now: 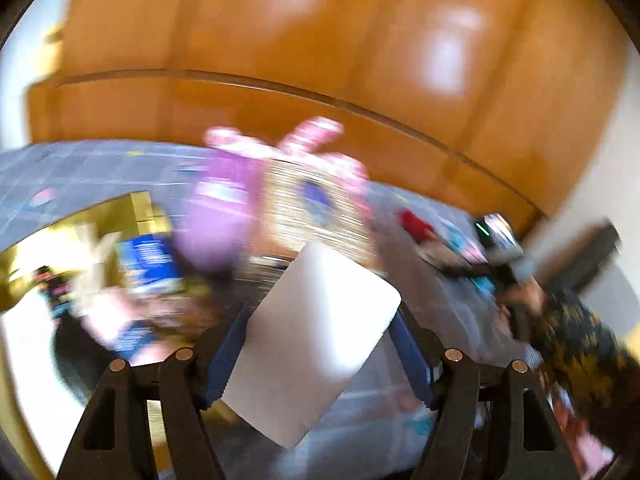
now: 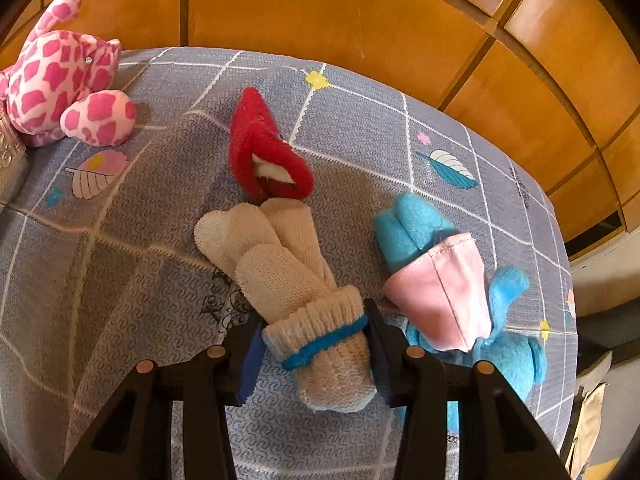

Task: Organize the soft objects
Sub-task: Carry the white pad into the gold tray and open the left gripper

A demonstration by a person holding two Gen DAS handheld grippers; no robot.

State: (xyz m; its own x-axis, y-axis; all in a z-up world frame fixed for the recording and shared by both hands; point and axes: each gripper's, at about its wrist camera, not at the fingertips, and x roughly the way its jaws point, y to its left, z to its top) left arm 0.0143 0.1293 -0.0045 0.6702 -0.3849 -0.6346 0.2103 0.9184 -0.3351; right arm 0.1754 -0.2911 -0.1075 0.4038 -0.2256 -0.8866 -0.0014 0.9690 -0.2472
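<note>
In the blurred left wrist view my left gripper (image 1: 320, 336) is shut on a white soft block (image 1: 316, 320), whose sides sit against both blue pads. Beyond it lie a pink spotted plush (image 1: 312, 136) and a purple soft thing (image 1: 220, 216) on the grey sheet. My right gripper (image 2: 316, 340) points down at the bed, shut on the ribbed cuff of a cream knitted glove (image 2: 280, 264) with a blue band. The glove lies flat on the sheet. A red soft piece (image 2: 268, 152) lies just beyond its fingers, and a blue and pink plush (image 2: 440, 280) lies to its right.
A grey patterned sheet (image 2: 120, 280) covers the bed, with orange wooden panels (image 2: 360, 12) behind it. The pink spotted plush (image 2: 60, 84) sits at the far left beside a silvery box (image 2: 12, 160). A person's patterned sleeve (image 1: 580, 344) shows at the right of the left wrist view.
</note>
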